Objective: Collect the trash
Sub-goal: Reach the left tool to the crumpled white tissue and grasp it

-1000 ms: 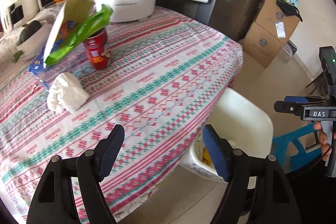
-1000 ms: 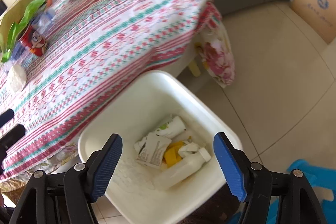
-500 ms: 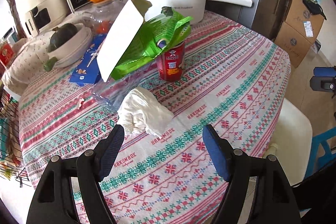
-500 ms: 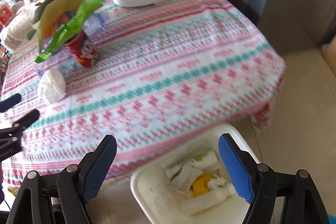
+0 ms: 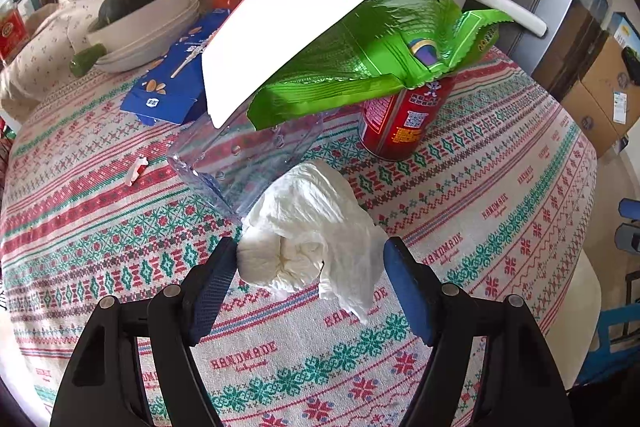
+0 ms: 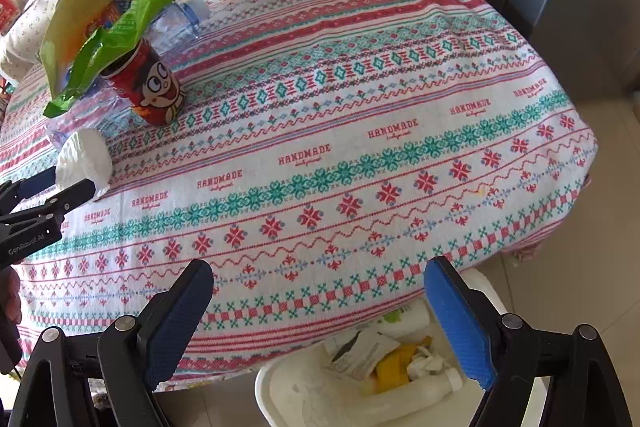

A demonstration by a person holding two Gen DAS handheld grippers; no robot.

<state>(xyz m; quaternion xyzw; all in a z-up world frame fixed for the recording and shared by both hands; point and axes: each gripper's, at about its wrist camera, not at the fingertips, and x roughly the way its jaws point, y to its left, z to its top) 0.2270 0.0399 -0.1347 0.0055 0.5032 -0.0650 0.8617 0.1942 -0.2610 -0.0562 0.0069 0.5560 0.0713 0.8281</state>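
Trash bin [image 6: 280, 393] on the floor already has bottles and wrappers in it. Left gripper [image 5: 310, 263] straddles the crumpled tissue [image 5: 308, 227], jaws closing in but not squeezing yet — can [image 5: 400, 123], green wrapper [image 5: 360, 67] remain further back. Right gripper [image 6: 320, 303] gapes empty.

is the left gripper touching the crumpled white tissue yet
Cannot tell. In the left wrist view the crumpled white tissue sits between the open pads of the left gripper, its edge meeting one pad with no plain gap. The right wrist view doesn't settle it.
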